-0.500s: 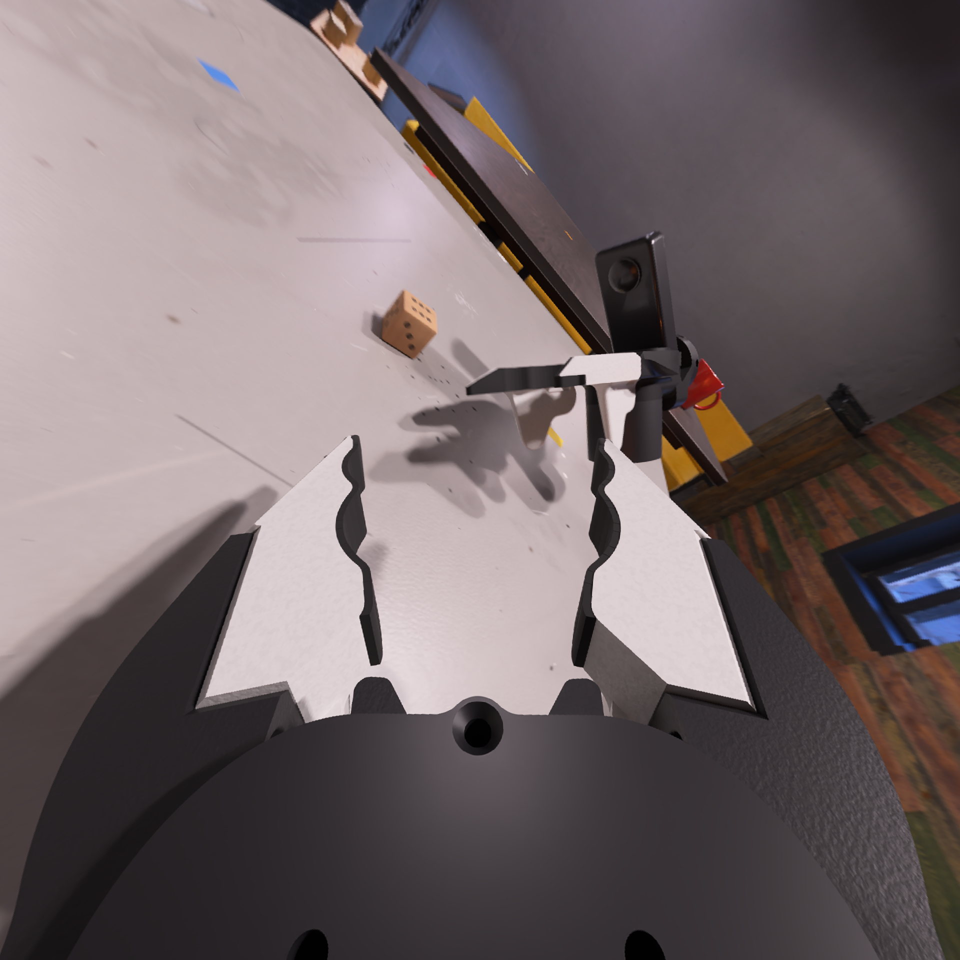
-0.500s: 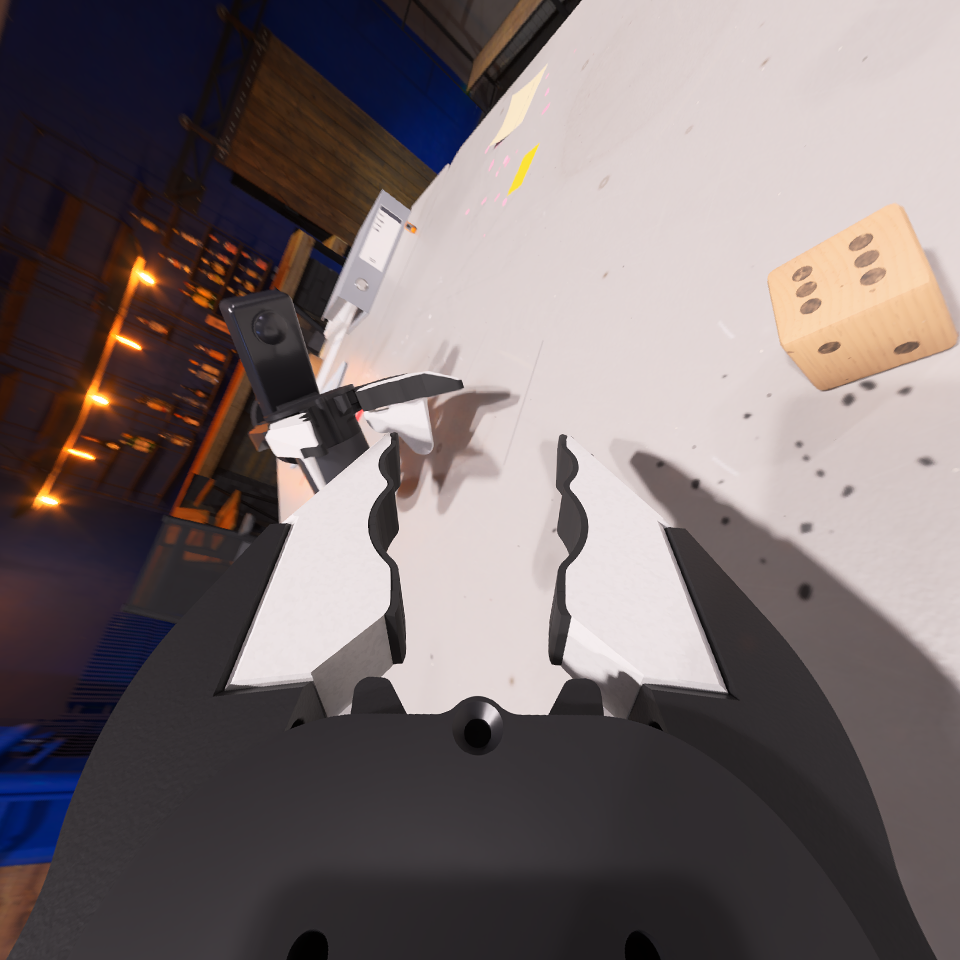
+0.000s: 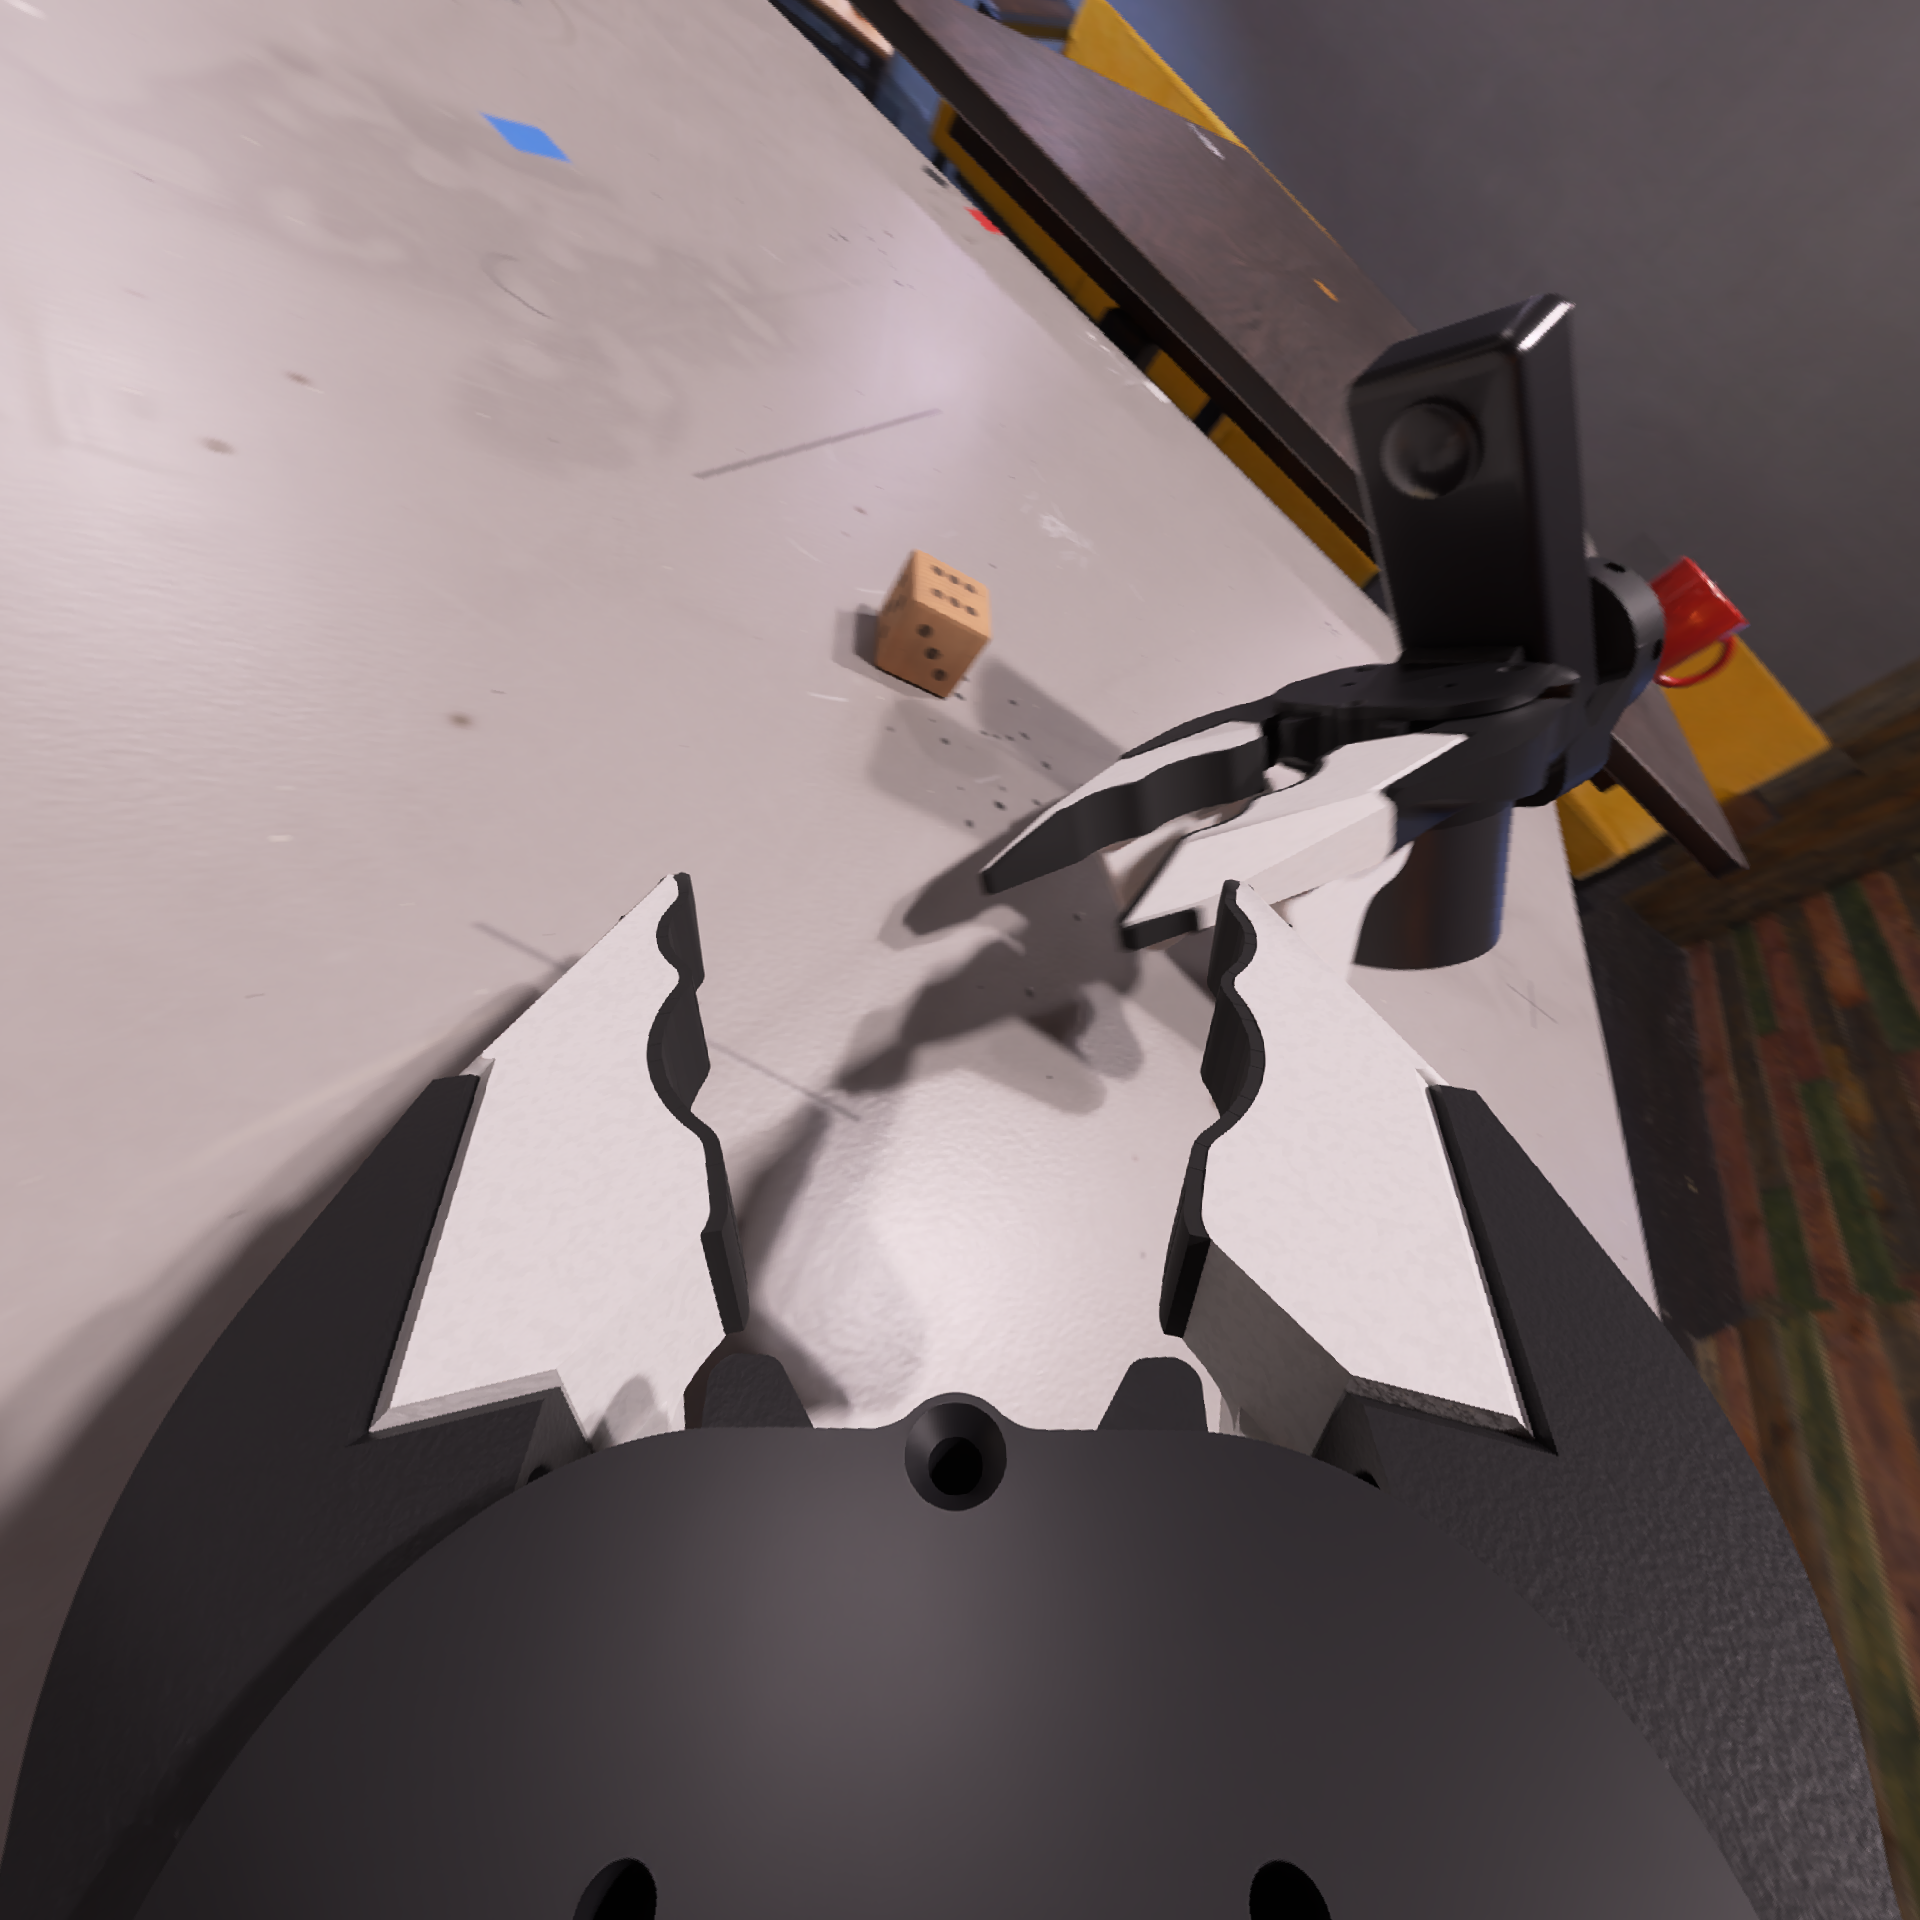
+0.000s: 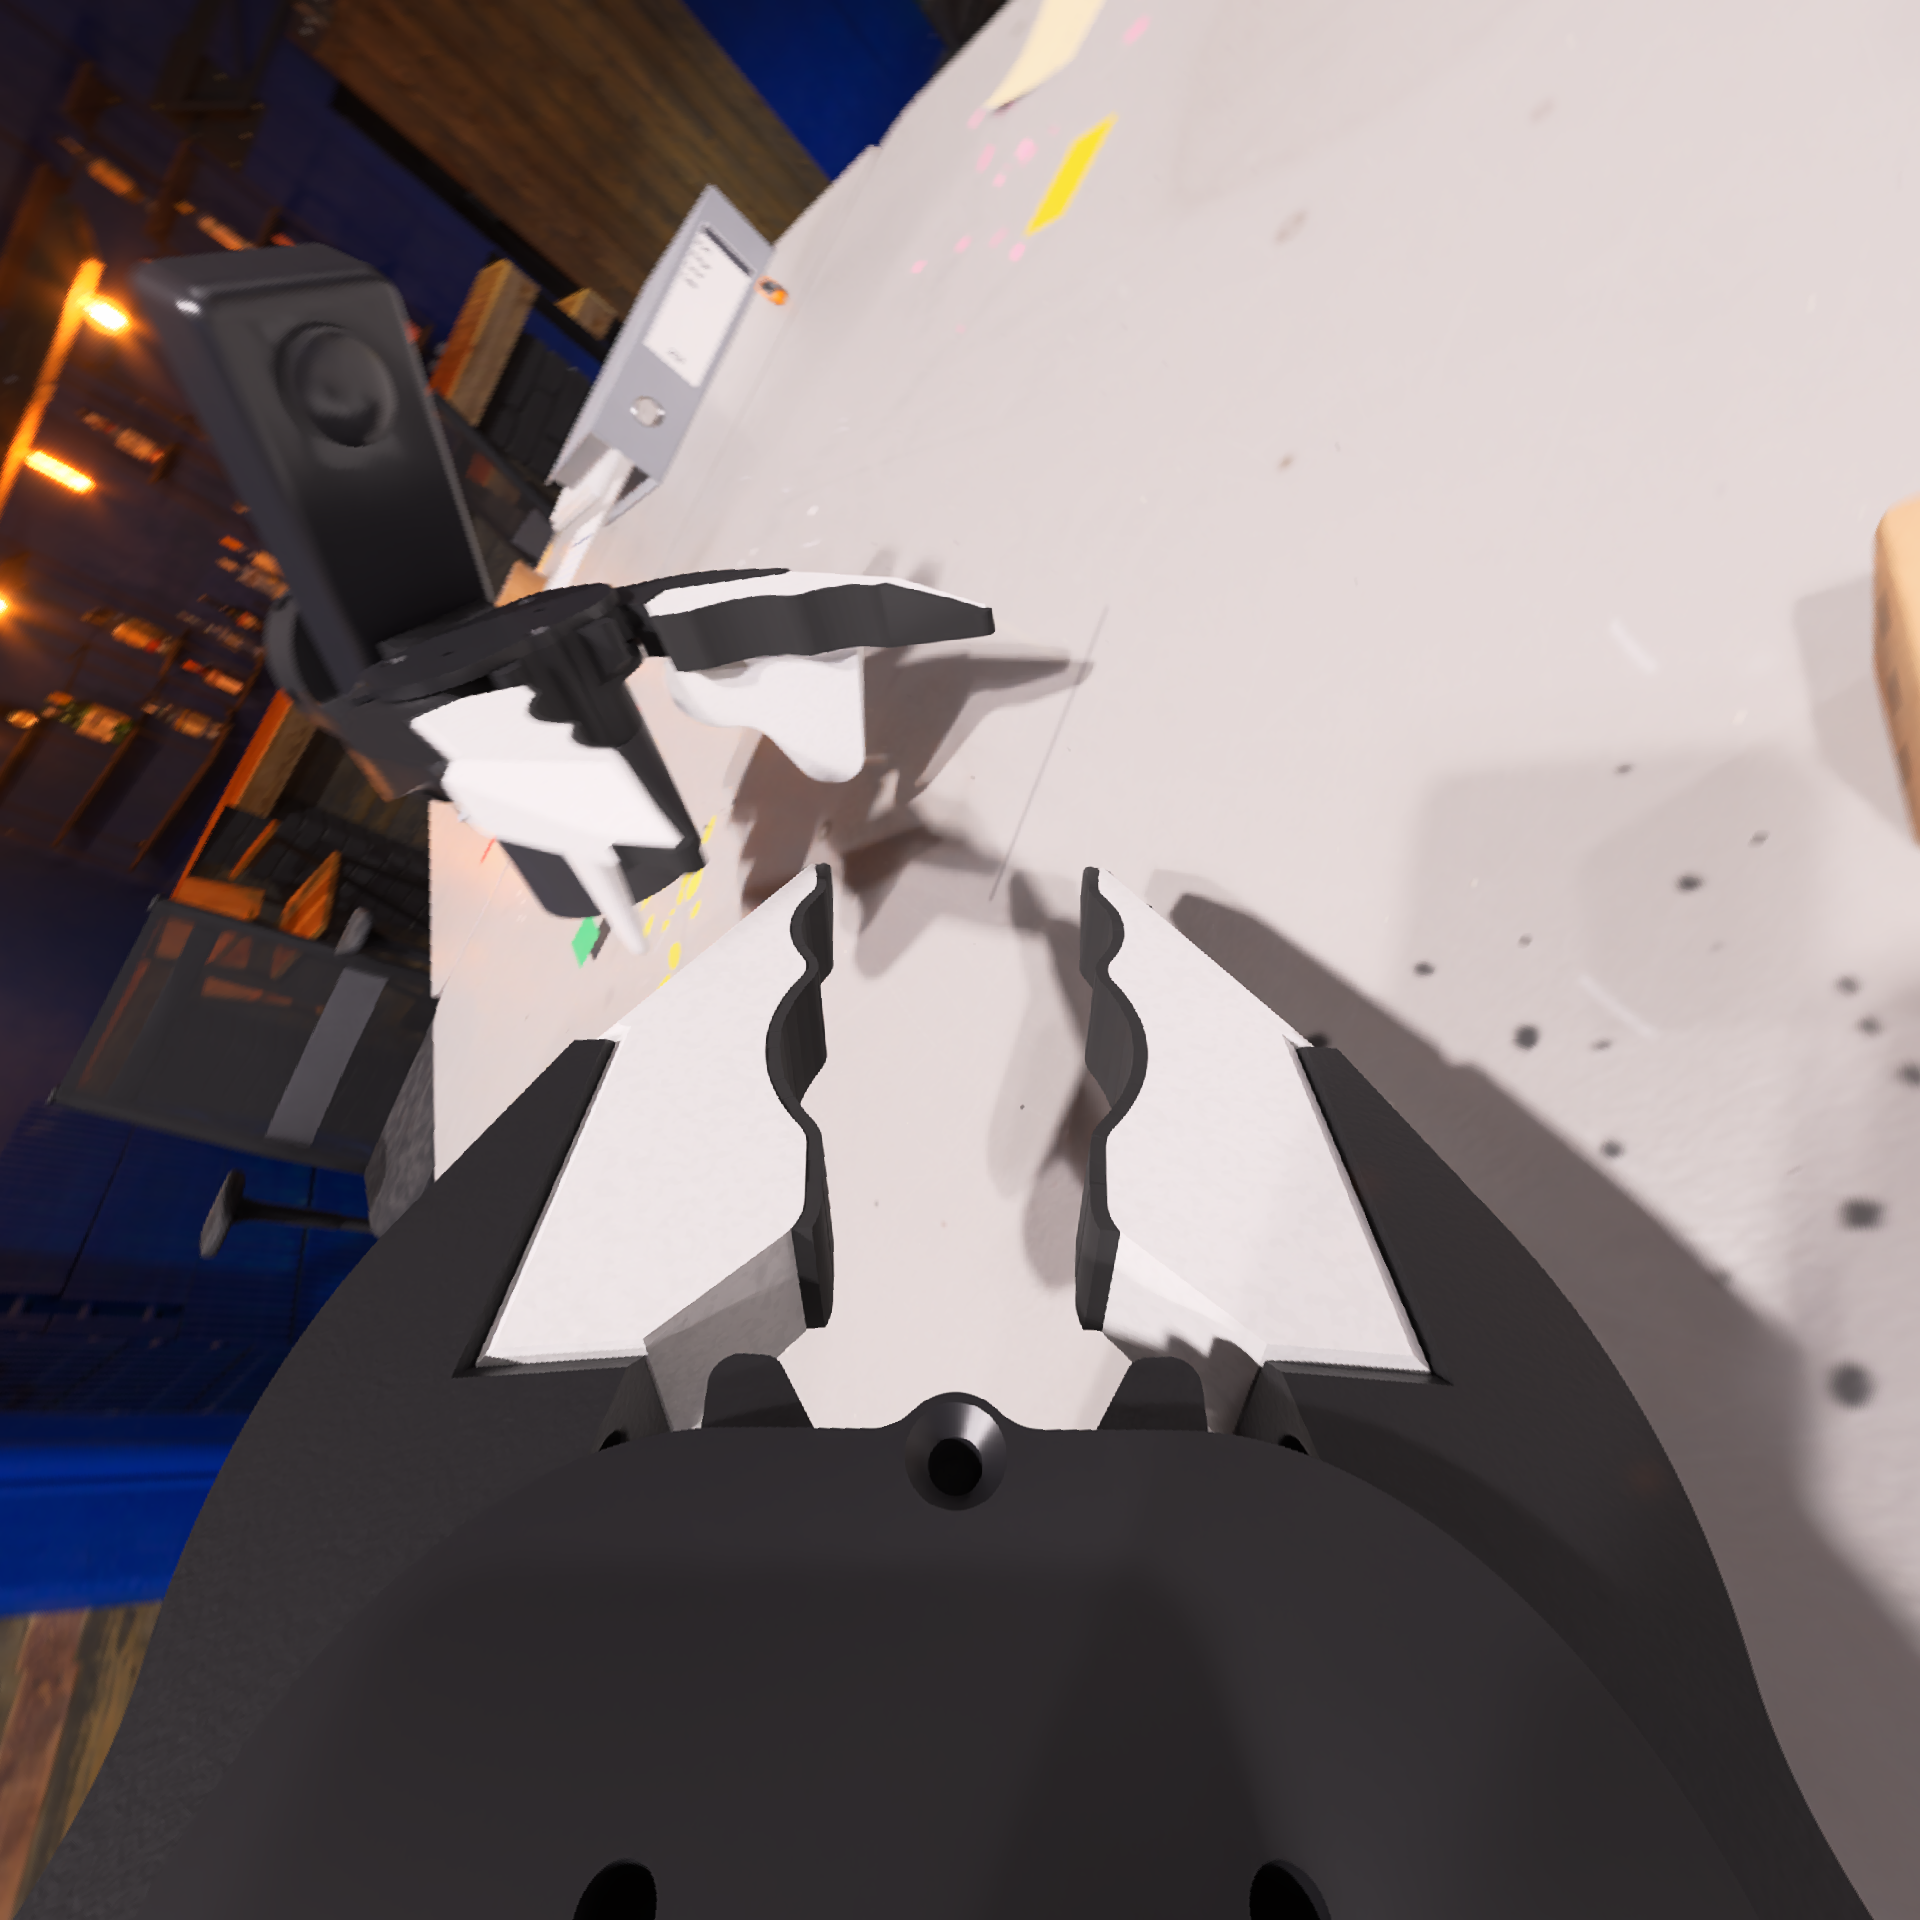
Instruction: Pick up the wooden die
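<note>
The wooden die (image 3: 932,623) is a small tan cube with dark pips, resting on the pale grey table (image 3: 416,520), ahead of my left gripper (image 3: 956,888) and a little beyond its tips. The left gripper is open and empty, low over the table. My right gripper (image 3: 1060,904) shows at the right of the left wrist view, open, with its tips close to my left fingertips and short of the die. In the right wrist view my right gripper (image 4: 956,873) is open and empty. Only a sliver of the die (image 4: 1899,665) shows at the right edge. The left gripper (image 4: 914,696) hovers at left.
A dark table with yellow frame (image 3: 1143,208) stands past the table's far edge, with a red object (image 3: 1694,623) near it. A grey binder-like box (image 4: 686,332) stands at the table's far side. Small blue (image 3: 525,135) and yellow (image 4: 1070,171) patches lie flat on the top.
The two grippers have come closer together, and each looks larger in the other's view. The die has slid almost out of the right wrist view. Both stay open.
</note>
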